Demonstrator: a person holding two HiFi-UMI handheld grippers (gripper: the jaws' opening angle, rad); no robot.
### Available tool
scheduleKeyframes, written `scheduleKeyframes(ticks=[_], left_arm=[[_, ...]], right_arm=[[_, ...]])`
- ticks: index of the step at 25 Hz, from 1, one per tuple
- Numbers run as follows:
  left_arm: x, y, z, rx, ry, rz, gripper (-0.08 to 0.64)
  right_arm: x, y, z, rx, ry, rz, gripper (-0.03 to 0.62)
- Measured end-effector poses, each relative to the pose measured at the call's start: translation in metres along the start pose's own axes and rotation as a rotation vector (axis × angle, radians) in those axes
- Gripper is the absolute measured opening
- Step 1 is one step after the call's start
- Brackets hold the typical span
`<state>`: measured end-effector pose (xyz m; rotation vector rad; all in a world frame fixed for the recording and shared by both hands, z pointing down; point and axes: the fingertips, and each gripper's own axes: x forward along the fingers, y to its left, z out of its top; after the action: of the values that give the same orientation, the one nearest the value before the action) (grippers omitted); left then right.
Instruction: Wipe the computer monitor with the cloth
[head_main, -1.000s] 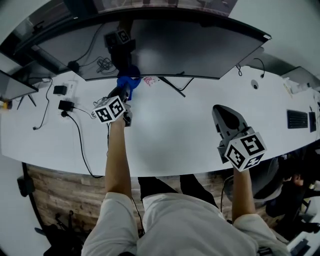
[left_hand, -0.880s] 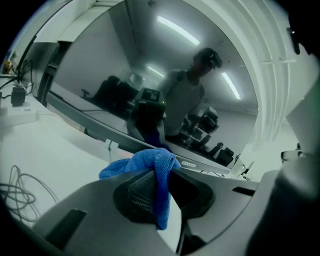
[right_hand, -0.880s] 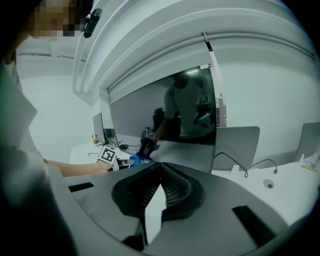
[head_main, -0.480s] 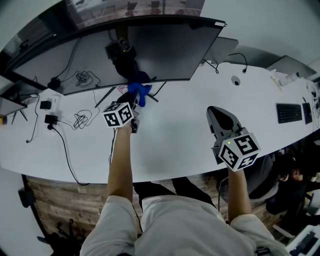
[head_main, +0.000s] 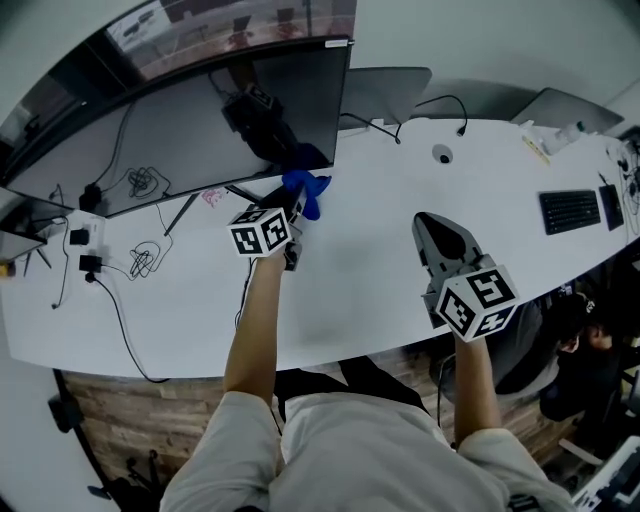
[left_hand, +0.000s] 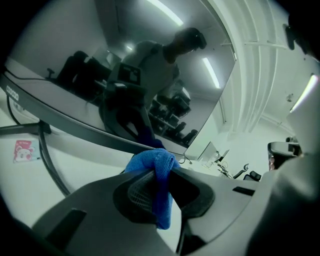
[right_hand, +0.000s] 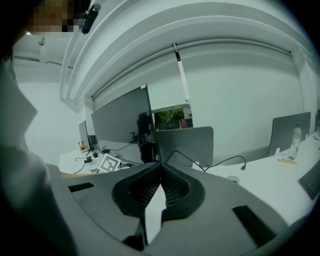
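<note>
**Entry: monitor wipe, lower right corner**

- Left tongs (left_hand: 160, 175): one. Pinching a blue cloth (left_hand: 150, 161), with a wad bunched above the tips and a tail hanging below.
- Right tongs (right_hand: 160, 167): one. Tips pressed together on nothing, held over the white surface (head_main: 380, 270), well apart from the work.
- Cloth: one. It sits at the lower right corner of the computer monitor (head_main: 170, 130), against or just beside the bottom edge. The wide-angle left gripper view does not settle whether it touches the glass.
- Computer monitor: one, wide and dark, with its screen reflecting the person and the tongs.
- Grey upright panels (head_main: 385, 95): two behind the surface. They may be monitor backs or dividers.
- Keyboard (head_main: 570, 210): one, at the far right.
- Loose cables (head_main: 135, 262): several at the left, not countable.

**Step in hand (judged):** a wiping pass along the lower part of the screen.

**Handling notes:**
- Lead with the wad so that only fabric meets the glass.
- Keep the hard tips angled back from the panel.
- Press lightly, since a screen on a stand may rock.
- Run long overlapping strokes sideways, then step upward.
- Keep the hanging tail clear of the stand leg and the cables beneath.
- The grip looks firm enough, so there is no need to squeeze harder.
</note>
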<state>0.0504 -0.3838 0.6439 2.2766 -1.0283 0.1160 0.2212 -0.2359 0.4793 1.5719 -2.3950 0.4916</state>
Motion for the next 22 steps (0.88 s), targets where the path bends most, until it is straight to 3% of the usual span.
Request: scheduleKeyframes(ticks=[7, 12, 18, 22], left_arm=[[0.041, -0.046, -0.010, -0.016, 0.007, -0.047, 0.075], [0.053, -0.084, 0.002, 0.015, 0.011, -0.105, 0.075], [0.025, -0.138, 0.045, 0.126, -0.063, -0.173, 0.075], [-0.015, -0.187, 0.082, 0.254, -0.105, -0.219, 0.075]], right_arm=[[-0.036, -0.035, -0.012, 0.034, -0.011, -0.050, 0.014], [-0.060, -0.050, -0.013, 0.055, -0.028, -0.101, 0.014], [-0.092, -0.036, 0.010, 0.061, -0.086, -0.143, 0.014], [-0.124, -0.020, 0.032, 0.054, -0.123, -0.161, 0.014]])
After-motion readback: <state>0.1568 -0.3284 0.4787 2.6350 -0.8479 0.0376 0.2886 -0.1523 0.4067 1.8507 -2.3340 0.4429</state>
